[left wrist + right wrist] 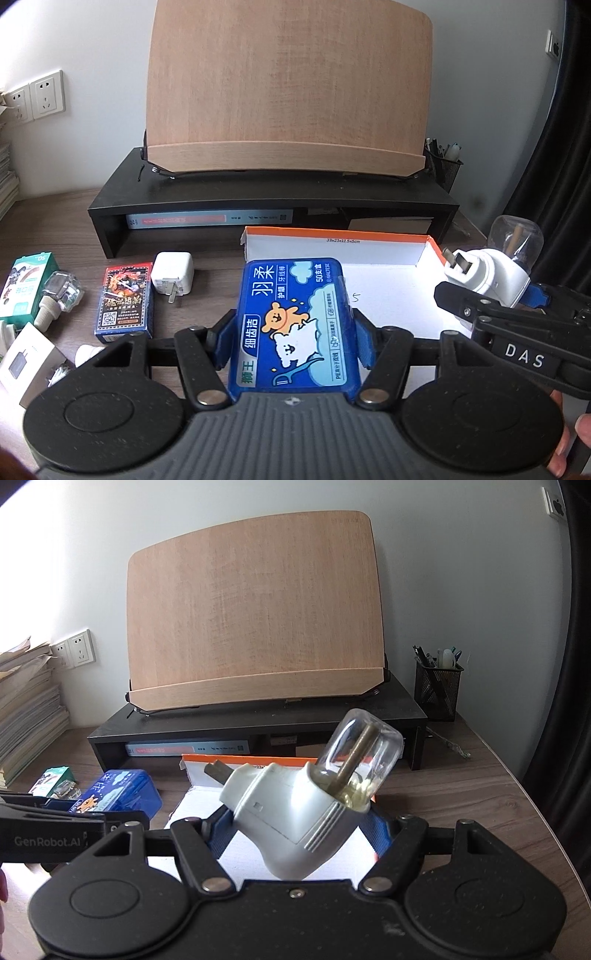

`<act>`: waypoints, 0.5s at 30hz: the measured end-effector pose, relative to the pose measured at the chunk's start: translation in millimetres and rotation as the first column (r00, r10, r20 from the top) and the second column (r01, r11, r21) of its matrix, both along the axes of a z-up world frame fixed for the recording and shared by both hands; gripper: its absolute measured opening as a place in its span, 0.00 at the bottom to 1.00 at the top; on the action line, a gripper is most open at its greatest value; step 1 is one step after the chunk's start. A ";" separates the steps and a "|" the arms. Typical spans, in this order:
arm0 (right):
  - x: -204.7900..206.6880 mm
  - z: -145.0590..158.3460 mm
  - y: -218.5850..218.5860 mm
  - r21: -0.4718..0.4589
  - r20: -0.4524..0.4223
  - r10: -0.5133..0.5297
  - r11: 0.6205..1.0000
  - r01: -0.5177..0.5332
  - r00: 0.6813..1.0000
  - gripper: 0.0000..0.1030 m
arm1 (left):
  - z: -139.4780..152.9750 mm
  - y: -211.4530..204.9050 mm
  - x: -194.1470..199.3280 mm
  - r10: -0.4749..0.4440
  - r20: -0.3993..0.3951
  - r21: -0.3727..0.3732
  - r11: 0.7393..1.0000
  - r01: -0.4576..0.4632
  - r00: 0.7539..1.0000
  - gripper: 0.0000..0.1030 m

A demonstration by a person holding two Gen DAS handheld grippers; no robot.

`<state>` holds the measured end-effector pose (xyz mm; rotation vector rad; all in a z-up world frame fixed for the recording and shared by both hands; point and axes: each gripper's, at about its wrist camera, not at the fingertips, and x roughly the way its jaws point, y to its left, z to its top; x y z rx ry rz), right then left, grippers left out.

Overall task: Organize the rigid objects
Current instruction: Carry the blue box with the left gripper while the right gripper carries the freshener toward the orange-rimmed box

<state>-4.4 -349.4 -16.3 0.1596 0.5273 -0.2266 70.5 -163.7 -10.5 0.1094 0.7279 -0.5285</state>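
My left gripper (pixel 291 332) is shut on a blue dental floss box (pixel 295 325) and holds it at the left edge of an open white cardboard box with an orange rim (pixel 388 295). My right gripper (pixel 299 819) is shut on a white plug-in device with a clear bottle (pixel 306 805) and holds it over the same cardboard box (pixel 207 805). The device also shows in the left wrist view (pixel 495 273), and the blue box in the right wrist view (pixel 122 794).
On the wooden desk at left lie a card deck box (pixel 125 299), a white charger (pixel 173 275), a green box (pixel 26 288), a clear bottle (pixel 61 299) and a white box (pixel 26 362). A black riser (pixel 273 199) with a wooden stand is behind. A pen holder (pixel 437 686) stands at right.
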 end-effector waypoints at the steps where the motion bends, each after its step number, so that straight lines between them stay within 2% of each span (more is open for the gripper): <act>1: 1.1 0.1 1.0 -0.006 -0.002 -0.007 1.000 0.007 1.000 0.82 | -0.7 -0.3 1.7 -0.007 -0.002 -0.003 1.000 0.007 1.000 0.61; 10: 13.1 -2.1 8.4 -0.006 -0.017 -0.047 0.999 0.047 0.999 0.82 | -3.4 1.2 11.2 -0.042 -0.004 0.009 0.999 0.042 0.999 0.61; 15: 15.5 -5.4 16.4 -0.008 -0.030 -0.051 0.999 0.051 0.998 0.82 | -4.6 6.4 14.8 -0.025 -0.010 0.005 1.000 0.026 1.000 0.61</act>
